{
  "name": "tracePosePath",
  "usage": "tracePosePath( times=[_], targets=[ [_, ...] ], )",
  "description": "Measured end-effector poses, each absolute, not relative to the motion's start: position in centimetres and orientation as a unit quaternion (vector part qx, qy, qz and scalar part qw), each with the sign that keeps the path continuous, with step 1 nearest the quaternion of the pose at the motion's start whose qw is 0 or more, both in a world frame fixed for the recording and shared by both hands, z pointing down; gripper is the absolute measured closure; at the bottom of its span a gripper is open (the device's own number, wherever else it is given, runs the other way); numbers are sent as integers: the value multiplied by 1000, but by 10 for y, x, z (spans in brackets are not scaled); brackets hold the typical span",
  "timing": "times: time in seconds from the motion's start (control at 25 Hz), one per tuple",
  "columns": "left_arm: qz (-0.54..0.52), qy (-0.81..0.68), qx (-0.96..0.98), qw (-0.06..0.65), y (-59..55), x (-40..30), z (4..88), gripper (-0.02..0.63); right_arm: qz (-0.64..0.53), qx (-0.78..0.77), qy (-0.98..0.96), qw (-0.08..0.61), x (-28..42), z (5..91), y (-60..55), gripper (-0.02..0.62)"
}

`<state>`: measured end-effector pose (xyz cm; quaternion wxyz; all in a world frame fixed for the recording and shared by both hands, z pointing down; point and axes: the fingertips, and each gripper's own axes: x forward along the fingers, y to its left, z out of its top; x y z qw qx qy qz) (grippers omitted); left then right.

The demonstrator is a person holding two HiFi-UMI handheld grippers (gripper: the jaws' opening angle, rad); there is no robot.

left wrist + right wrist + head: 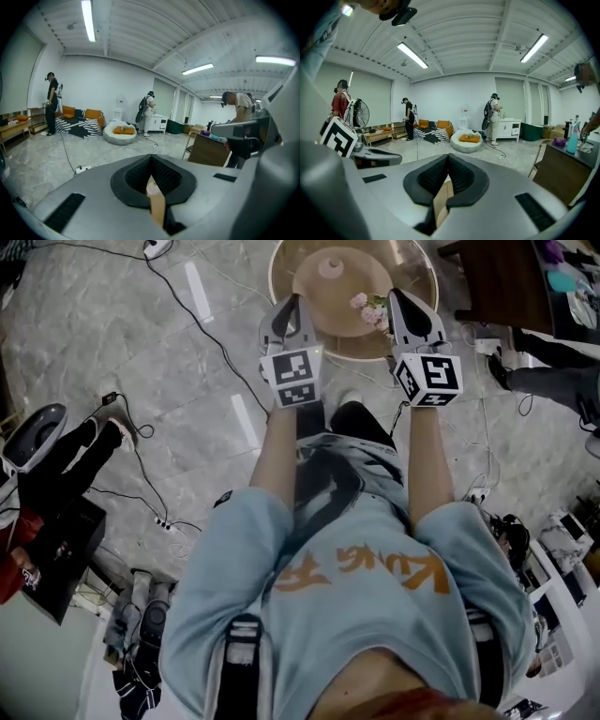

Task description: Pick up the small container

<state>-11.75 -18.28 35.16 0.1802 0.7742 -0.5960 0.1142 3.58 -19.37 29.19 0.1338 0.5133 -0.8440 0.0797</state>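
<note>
A small pink container stands on a round wooden table at the top of the head view, with a bunch of pink flowers near it. My left gripper and right gripper are held side by side at the table's near edge, short of the container. Both point level across the room, so neither gripper view shows the container. In the left gripper view the black pads meet, with nothing between them. The right gripper view shows its pads meeting too, also with nothing between them.
Cables and a power strip run over the marble floor. A dark wooden cabinet stands right of the table, and bags lie at the left. Several people, a white beanbag and a striped sofa fill the room beyond.
</note>
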Motion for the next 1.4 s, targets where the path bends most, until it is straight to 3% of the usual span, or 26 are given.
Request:
tracePosePath(
  times=[0.64, 0.84, 1.12, 1.4],
  targets=[
    [142, -574, 777, 214, -176, -76, 467, 583, 195, 472, -844, 164, 43, 452, -159, 581],
    [148, -563, 784, 216, -175, -56, 513, 581, 240, 493, -825, 135, 63, 496, -155, 581],
    [151, -560, 785, 217, -180, -48, 562, 582, 235, 463, -841, 150, 61, 555, -158, 581],
    [150, -561, 786, 212, -192, -51, 592, 583, 214, 436, -866, 122, 38, 577, -182, 581]
  ],
)
